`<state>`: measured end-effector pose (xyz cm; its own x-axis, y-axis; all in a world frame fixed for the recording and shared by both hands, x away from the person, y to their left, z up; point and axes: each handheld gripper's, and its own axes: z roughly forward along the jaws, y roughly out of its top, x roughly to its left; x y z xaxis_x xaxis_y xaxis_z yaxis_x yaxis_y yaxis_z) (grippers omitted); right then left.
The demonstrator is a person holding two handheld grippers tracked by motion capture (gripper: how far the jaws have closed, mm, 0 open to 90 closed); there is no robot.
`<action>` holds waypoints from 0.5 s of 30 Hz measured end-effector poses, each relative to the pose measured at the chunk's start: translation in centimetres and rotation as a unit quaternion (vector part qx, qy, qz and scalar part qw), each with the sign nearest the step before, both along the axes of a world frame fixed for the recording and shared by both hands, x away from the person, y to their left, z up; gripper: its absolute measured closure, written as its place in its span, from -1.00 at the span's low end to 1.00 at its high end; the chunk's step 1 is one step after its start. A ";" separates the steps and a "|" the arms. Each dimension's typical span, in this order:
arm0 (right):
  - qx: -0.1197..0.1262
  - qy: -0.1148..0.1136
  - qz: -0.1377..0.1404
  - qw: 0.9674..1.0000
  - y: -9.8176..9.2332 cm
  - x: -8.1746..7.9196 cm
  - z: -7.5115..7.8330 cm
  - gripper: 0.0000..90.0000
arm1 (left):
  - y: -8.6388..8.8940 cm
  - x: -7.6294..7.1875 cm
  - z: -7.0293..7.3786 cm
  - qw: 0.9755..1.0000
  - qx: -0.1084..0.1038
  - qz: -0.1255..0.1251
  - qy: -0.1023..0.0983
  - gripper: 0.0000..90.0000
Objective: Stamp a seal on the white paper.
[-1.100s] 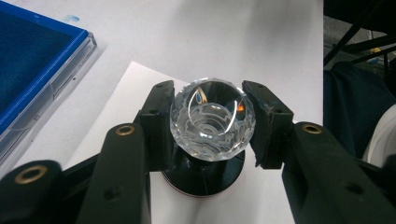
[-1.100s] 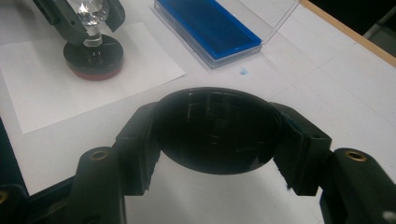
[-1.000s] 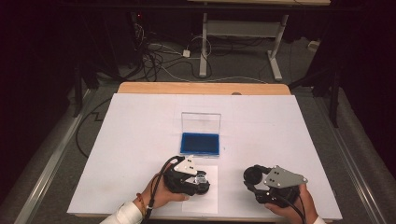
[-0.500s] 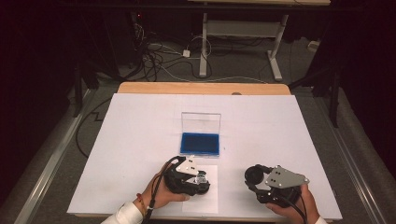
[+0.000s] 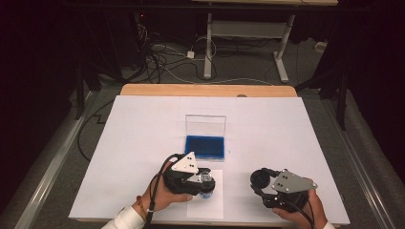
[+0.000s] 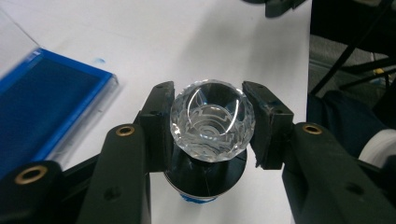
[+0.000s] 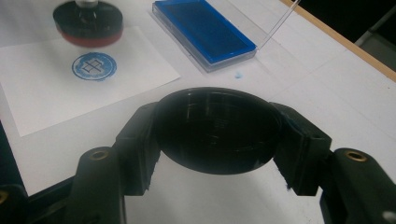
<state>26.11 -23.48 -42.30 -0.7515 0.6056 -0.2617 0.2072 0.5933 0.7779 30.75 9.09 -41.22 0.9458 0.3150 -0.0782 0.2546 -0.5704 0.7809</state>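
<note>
Stamp lifted off paper, cap in other tool.
Left tool clenched on stamp's crystal knob; right gripper view shows blue print on paper; right tool grasps black cap over the bench.

The ink pad lies behind the paper sheet, on which a stamped mark sits.

You have no words, brand names or numbers to read anywhere here. The one sign is the round blue stamped mark on the sheet of paper (a ring around a crossed, square-like figure, its fine lines too small to make out).
</note>
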 end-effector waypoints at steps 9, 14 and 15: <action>0.001 0.000 0.000 1.000 0.0 0.0 0.0 -0.15 | 1.8 0.2 1.4 0.999 -0.020 0.020 -0.015 0.22; 0.000 -0.001 0.001 1.000 0.0 0.0 0.0 -0.15 | 2.4 0.4 1.5 0.999 -0.022 0.030 -0.018 0.22; 0.001 -0.001 0.000 1.000 0.0 0.0 0.0 -0.15 | 2.5 0.5 1.6 0.999 -0.023 0.030 -0.018 0.22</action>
<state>26.14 -23.50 -42.28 -0.7509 0.6066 -0.2611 0.2066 0.5912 0.7796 31.21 11.62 -39.67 0.9278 0.3681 -0.0613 0.2592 -0.5175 0.8155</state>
